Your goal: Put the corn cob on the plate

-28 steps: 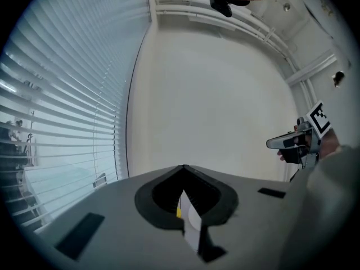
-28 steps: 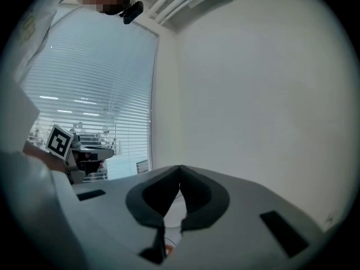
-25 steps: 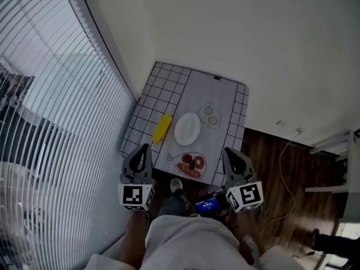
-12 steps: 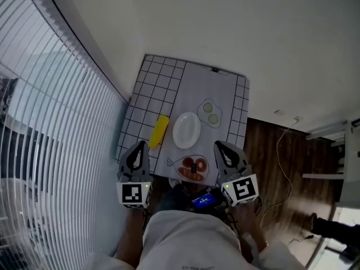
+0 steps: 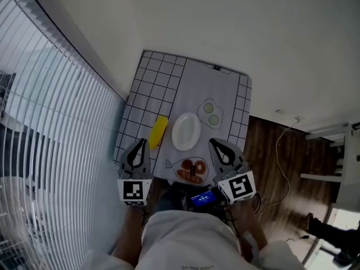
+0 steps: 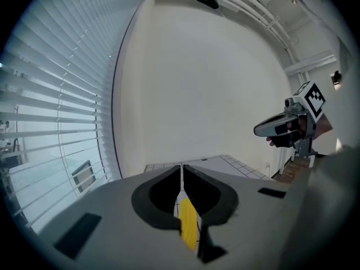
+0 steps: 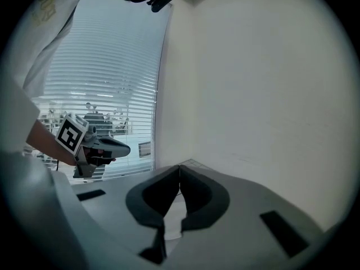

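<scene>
Your corn cob (image 5: 158, 131) lies on the black-gridded white cloth (image 5: 151, 80) that covers the left part of the table, just beside the left edge of the empty white plate (image 5: 186, 131) and not on it. Its long axis runs away from you along the table's length, with the far end tipped slightly to the right, towards the plate. Both ends look blunt from above, so you cannot tell tip from stalk end. In the left gripper view the cob shows as a yellow strip below the jaws, nearly in line with them. Your left gripper (image 5: 143, 143) hovers at the near left edge of the table, short of the cob, its jaws pressed together with nothing between them. Your right gripper (image 5: 211, 142) hangs at the near right, over a dish of reddish food (image 5: 191, 169), its jaws likewise together and empty. The plate sits on a grey mat (image 5: 209, 83), which also carries two green slices (image 5: 211, 113) inside a drawn outline past the plate. No writing can be read: the marker cubes (image 5: 134, 191) show only black and white square patterns, and the small screen (image 5: 203, 199) near your body glows blue with print too small to make out. Slatted blinds (image 5: 50, 111) fill the left side.
</scene>
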{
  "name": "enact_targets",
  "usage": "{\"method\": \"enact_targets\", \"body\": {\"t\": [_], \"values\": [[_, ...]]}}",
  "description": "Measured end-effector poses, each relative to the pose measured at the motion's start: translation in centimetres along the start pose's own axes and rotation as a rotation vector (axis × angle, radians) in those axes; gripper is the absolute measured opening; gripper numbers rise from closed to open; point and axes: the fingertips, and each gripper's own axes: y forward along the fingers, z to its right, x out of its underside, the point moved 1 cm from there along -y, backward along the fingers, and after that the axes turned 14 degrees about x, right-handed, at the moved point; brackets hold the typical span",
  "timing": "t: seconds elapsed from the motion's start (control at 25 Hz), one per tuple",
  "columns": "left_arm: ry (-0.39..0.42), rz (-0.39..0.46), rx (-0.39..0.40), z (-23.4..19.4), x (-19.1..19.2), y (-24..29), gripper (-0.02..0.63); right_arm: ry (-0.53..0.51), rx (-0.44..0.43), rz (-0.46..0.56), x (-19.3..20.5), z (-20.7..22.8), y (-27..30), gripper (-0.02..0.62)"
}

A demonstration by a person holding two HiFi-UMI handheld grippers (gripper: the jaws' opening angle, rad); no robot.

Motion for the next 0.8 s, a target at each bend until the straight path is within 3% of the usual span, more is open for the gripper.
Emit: {"method": "enact_targets", "body": {"t": [0.52, 0.8], "values": [[-0.062, -0.141, -0.035, -0.1, 5.7, 2.3, 0.011, -0.119, -0.231, -0.116, 4.6, -2.6, 5.1, 0.007], [-0.134, -0.194, -0.046, -0.1, 9.0, 2.4, 0.073, -0.218, -0.356, -0.174, 7.3, -4.6, 7.7, 0.008]]}}
